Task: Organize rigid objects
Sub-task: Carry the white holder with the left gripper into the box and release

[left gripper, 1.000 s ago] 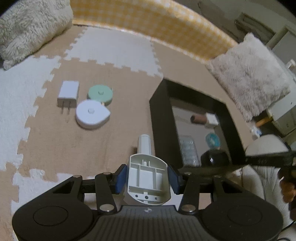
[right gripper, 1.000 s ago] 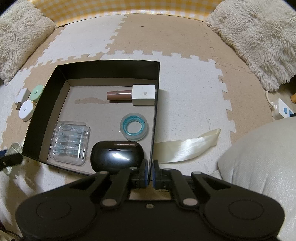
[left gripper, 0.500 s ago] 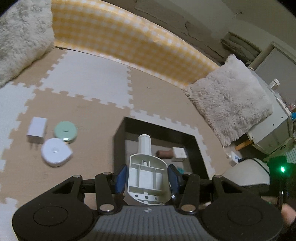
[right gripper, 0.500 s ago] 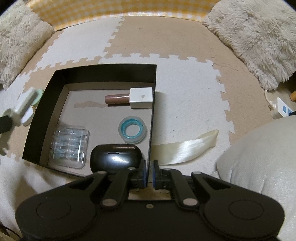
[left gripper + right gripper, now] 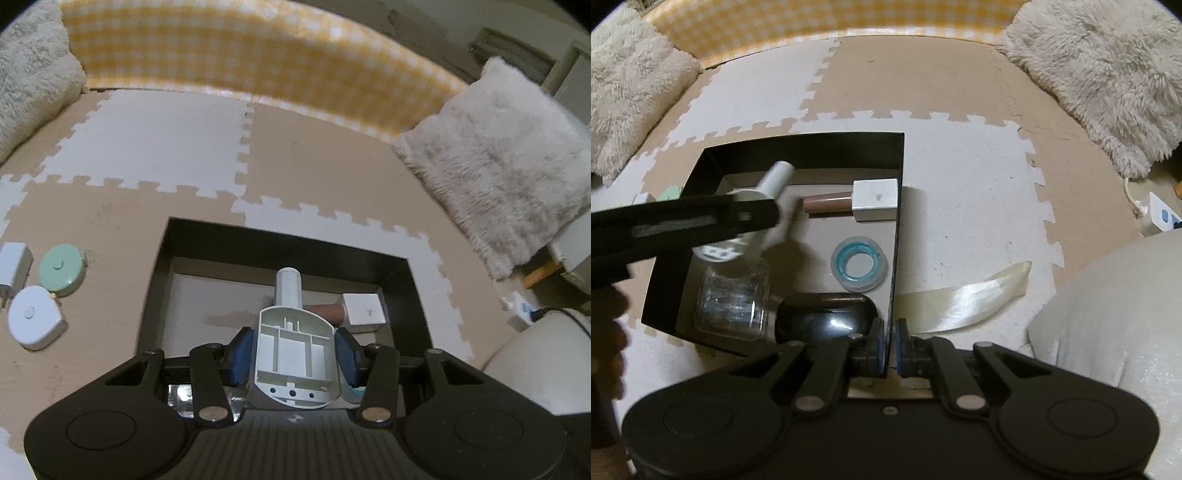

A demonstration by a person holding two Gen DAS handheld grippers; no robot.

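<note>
- The left gripper (image 5: 295, 349) clamps a white plastic piece with a round stem (image 5: 291, 343), its blue pads (image 5: 242, 349) pressing on the two flanks of the ribbed body. The piece hangs over the open black box (image 5: 207, 236), above the bare patch of the floor inside.
- The main risk, as I judge it: the stem points toward the brown tube with a white cap (image 5: 857, 199) lying at the far wall, so a careless drop could knock it, or the piece could land on the clear blister pack (image 5: 733, 299) below the gripper.
- Letting go too high could make the hard piece bounce or roll against the blue-ringed round case (image 5: 858, 266) or the glossy black case (image 5: 827, 317).
- The right gripper (image 5: 889, 343) has its jaws closed on the box's right-hand wall, pinching the thin edge. If that grip slips, the box could shift under the descending piece.
- The left tool points steeply down and forward into the box; the right one points steeper still, near the box's close corner.
- A white round device (image 5: 35, 323), a green disc (image 5: 62, 269) and a white plug adapter (image 5: 13, 267) wait on the foam mat (image 5: 147, 147), left of the box.
</note>
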